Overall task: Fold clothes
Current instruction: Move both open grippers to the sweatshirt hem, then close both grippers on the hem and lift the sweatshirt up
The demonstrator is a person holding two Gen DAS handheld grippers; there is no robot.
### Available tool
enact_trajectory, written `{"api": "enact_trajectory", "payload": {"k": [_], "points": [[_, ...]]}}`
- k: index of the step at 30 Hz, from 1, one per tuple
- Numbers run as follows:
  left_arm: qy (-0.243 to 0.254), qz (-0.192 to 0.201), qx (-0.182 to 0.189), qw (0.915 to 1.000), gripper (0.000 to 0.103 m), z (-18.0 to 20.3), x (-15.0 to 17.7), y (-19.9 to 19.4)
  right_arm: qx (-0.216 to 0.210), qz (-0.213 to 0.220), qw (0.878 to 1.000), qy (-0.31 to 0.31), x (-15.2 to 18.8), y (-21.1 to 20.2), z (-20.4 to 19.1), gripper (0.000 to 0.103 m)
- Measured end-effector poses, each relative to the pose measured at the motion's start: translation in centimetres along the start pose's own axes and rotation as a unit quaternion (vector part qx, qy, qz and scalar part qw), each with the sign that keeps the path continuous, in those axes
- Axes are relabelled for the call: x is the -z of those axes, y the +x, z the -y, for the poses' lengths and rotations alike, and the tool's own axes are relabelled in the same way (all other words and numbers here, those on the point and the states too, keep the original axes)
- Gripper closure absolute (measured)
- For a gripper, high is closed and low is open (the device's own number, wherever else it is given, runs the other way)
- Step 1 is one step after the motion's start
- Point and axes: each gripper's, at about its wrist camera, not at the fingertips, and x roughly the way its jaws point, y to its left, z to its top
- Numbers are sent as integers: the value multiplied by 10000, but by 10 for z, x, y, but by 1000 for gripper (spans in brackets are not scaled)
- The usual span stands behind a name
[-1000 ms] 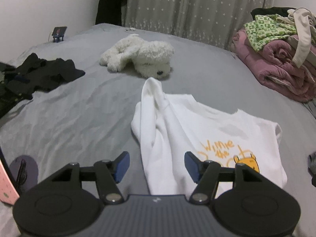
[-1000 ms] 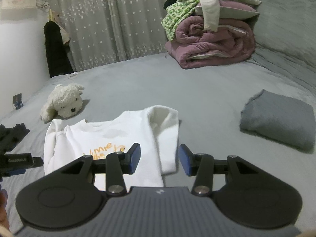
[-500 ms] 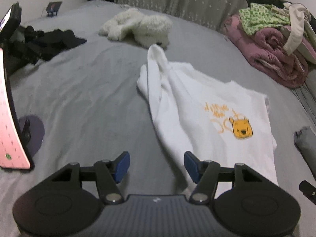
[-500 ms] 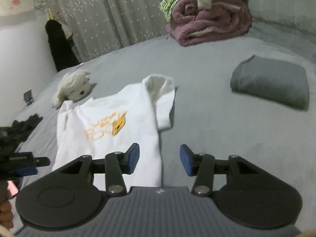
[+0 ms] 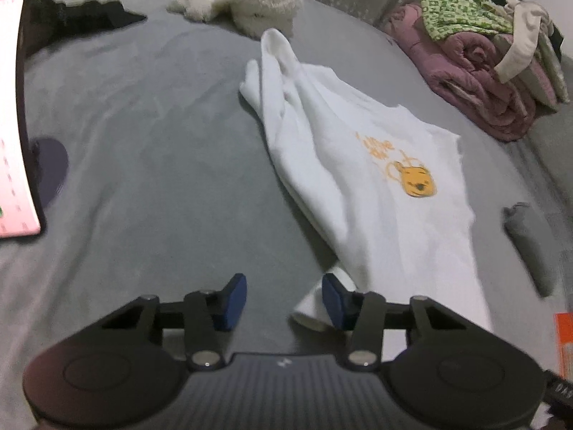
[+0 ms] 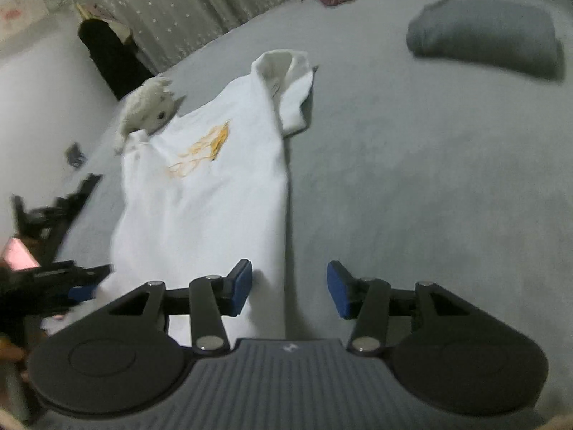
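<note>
The white sweatshirt (image 5: 361, 165) lies flat on the grey bed (image 5: 150, 165), in the middle of it, its hem toward the near edge and its collar toward the far edge, where a plush toy (image 5: 247, 7) sits; both sleeves look already folded in over the body.

The step in hand appears to be taking the two hem corners so the lower half can be folded up toward the collar. To do it well, each claw should come down on its own corner and bite through all the layers there, folded sleeve cuff included, so nothing trails. Both should then lift together and level, carry the hem straight toward the far edge, and lay it square with the shoulders.

The left claw (image 5: 284, 299) has just been closing but is still released: bare bed shows between its pads, and a sleeve cuff (image 5: 315, 308) lies just beside the right-hand pad. The right claw (image 6: 290, 288) has just been opening and grips nothing; the sweatshirt's side edge runs between its pads, apart from both.
</note>
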Motion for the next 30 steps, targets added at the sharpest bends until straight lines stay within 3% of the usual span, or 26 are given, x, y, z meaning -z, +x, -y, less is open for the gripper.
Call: {"api": "enact_trajectory", "payload": {"k": [3, 8, 13, 17, 20, 25, 30], "points": [[-167, -121, 243, 9995, 57, -5, 0, -4, -152, -84, 9998, 91, 4, -11, 7, 48], [47, -111, 384, 9992, 56, -10, 0, -15, -93, -199, 9994, -282, 18, -24, 9, 48], [1108, -46, 238, 9935, 57, -6, 14, -21, -14, -288, 9935, -1099, 42, -28, -4, 46], [2093, 159, 68, 9777, 53, -3, 33, -22, 198, -206, 9833, -1796, 59, -25, -20, 45], [2532, 419, 50, 9665, 43, 1, 49, -17, 274, -132, 9777, -2076, 67, -18, -29, 44], [2686, 827, 98, 9596, 36, 3, 59, -8, 338, 50, 9715, -2347, 74, -5, -41, 42], [2479, 1080, 148, 9626, 36, 5, 59, -2, 301, 278, 9745, -2206, 73, 4, -45, 41]]}}
